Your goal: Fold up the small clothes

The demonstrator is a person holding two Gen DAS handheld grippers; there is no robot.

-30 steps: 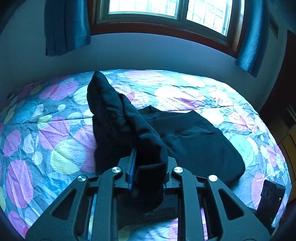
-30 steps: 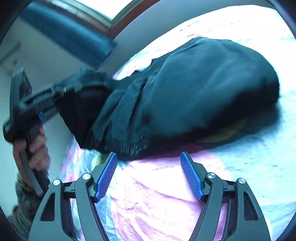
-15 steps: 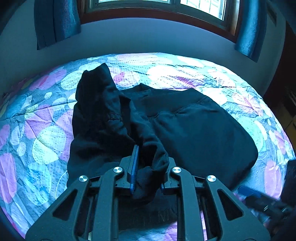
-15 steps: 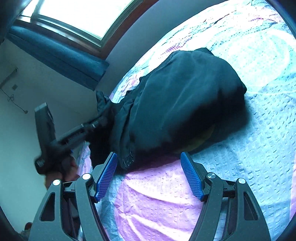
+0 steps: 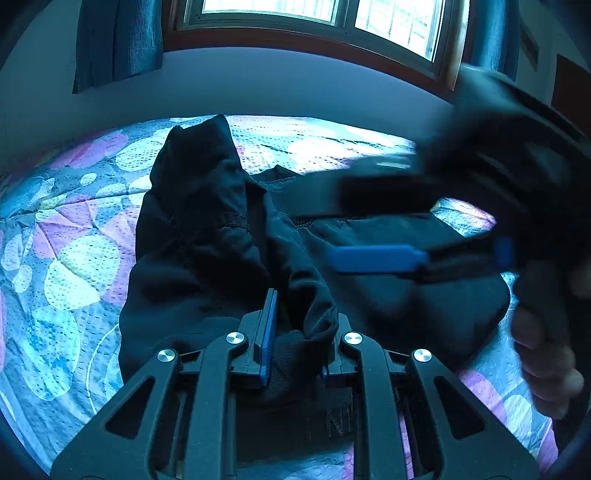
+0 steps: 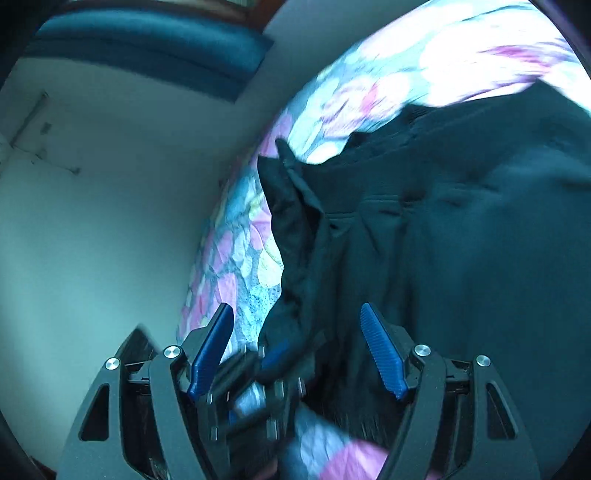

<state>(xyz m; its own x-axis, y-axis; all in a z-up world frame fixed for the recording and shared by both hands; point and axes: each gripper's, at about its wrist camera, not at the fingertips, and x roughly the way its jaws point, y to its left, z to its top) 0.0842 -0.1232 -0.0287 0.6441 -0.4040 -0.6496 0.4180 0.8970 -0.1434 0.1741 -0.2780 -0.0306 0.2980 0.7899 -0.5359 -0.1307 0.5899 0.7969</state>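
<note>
The left gripper [image 5: 295, 332] is clamped on a bunched fold of the black garment [image 5: 199, 236], its blue pads pressed close with the dark cloth pinched between them. From that pinch the fabric rises ahead of the jaws in a crumpled peak, then drops away to the left side of the tongs, where it lies on the flowered bedspread [image 5: 62, 266]. The rest of the garment spreads flat beyond and to the right of the left gripper, most of it resting on the bed.

The right gripper [image 6: 299, 347] stands wide apart with nothing pressed between its blue pads. In the left wrist view it reaches in from the right as a blurred dark shape, one blue pad [image 5: 373, 258] hovering over the flat part of the garment, just ahead and to the right of the left jaws. A hand [image 5: 543, 354] holds its grip at the right edge.

In the right wrist view the garment [image 6: 461, 240] fills the space ahead and to the right of the open jaws, and the left gripper [image 6: 273, 354] appears low between them, blurred, seemingly just below.

Beyond both tongs stand a wall, a window [image 5: 314, 11] and blue curtains [image 5: 118, 40].
</note>
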